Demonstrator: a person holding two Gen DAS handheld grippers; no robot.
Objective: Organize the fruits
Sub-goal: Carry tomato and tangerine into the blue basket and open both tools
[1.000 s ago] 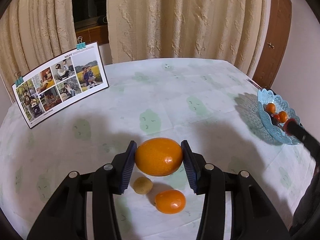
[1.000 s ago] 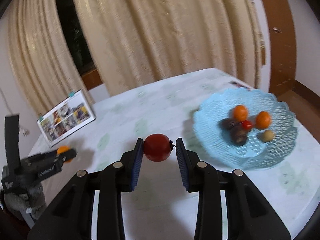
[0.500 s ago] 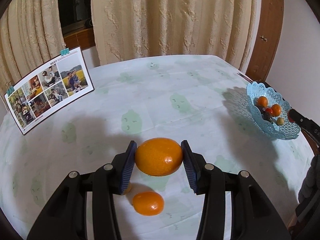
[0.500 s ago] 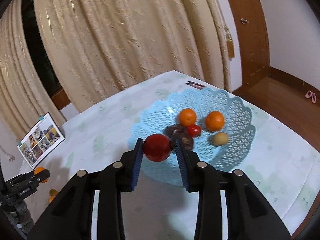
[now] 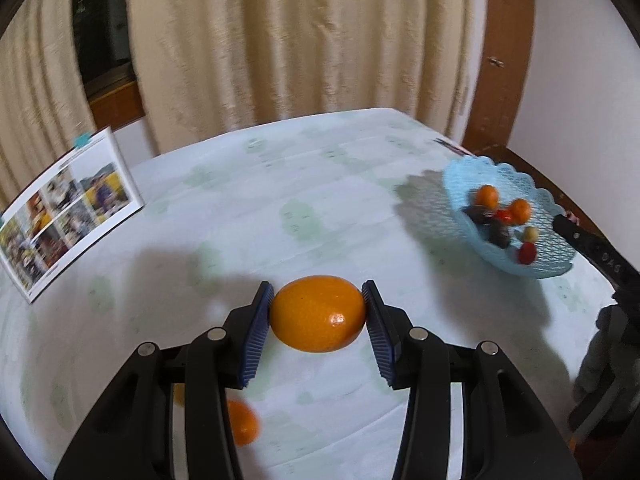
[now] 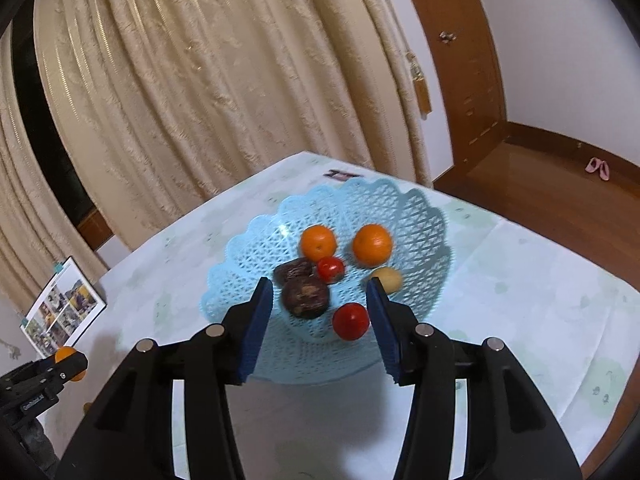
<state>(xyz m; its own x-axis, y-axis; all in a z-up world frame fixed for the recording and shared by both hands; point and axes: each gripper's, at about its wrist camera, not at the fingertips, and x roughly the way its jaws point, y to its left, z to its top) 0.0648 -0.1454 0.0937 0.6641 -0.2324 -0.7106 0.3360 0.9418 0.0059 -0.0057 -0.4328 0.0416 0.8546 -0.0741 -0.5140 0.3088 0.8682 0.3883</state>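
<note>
Left gripper (image 5: pixel 318 314) clamped on large glossy orange oval fruit (image 5: pixel 318 313), held above pale green-patterned tablecloth (image 5: pixel 248 216), well apart from light blue lattice plastic fruit basket (image 6: pixel 420 208); right gripper (image 6: pixel 320 300) jaws opening over basket, nothing pressed between pads; small round red tomato (image 6: pixel 351 321) lies in basket just beside right pad, loose; fruit looks smooth, slippery, firm but bruisable, moderately light; best held across widest middle, gentle squeeze; another small orange fruit (image 5: pixel 242 424) sits on cloth under left gripper, likely next pick.
</note>
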